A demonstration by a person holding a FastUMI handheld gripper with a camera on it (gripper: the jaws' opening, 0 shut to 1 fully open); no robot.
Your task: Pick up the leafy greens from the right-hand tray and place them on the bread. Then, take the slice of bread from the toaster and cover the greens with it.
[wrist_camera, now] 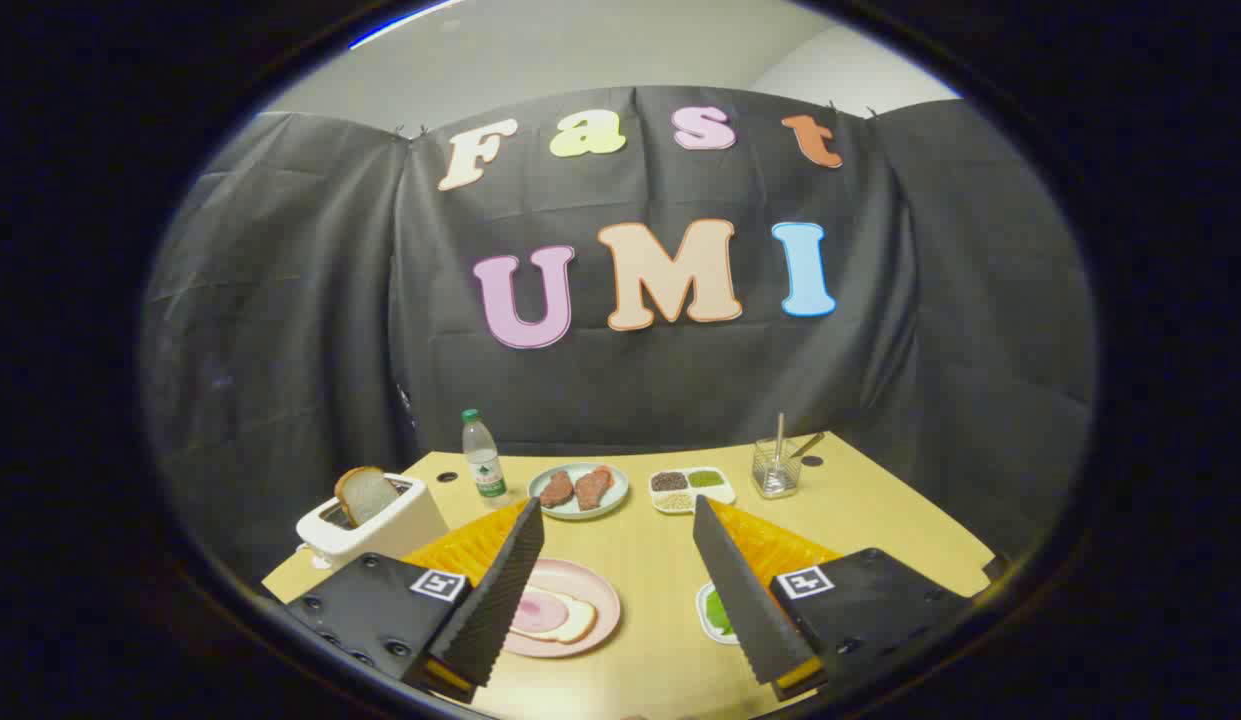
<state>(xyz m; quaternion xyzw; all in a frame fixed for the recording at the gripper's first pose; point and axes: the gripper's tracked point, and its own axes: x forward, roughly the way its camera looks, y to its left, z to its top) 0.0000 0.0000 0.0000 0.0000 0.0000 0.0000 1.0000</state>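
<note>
While the gripper [617,585] hangs above the near side of the table, its condition and surroundings read as follows.

Gripper: fingers spread wide apart, grasping nothing; bare tabletop shows between them.
Left finger: its tip overlaps the pink plate [602,592], which carries a bread slice [568,618] with a pink round of meat on it.
Right finger: partly covers the right-hand tray [704,606]; the leafy greens [718,611] show as a green patch just inside that finger.
Toaster [380,520]: white, at the table's left edge beyond the left finger, with a slice of bread [364,493] standing up out of its slot.
Water bottle [483,459]: upright, near the far edge, just beside the toaster.
Meat plate [580,490]: pale plate with two reddish pieces, beyond the fingers, centre of the table.
Divided dish [692,488]: four compartments of grains and seasonings, just beside the meat plate.
Glass [776,467]: clear, holding utensils, near the far right edge.
Table [650,560]: tan top; open room down the middle between pink plate and tray.
</note>
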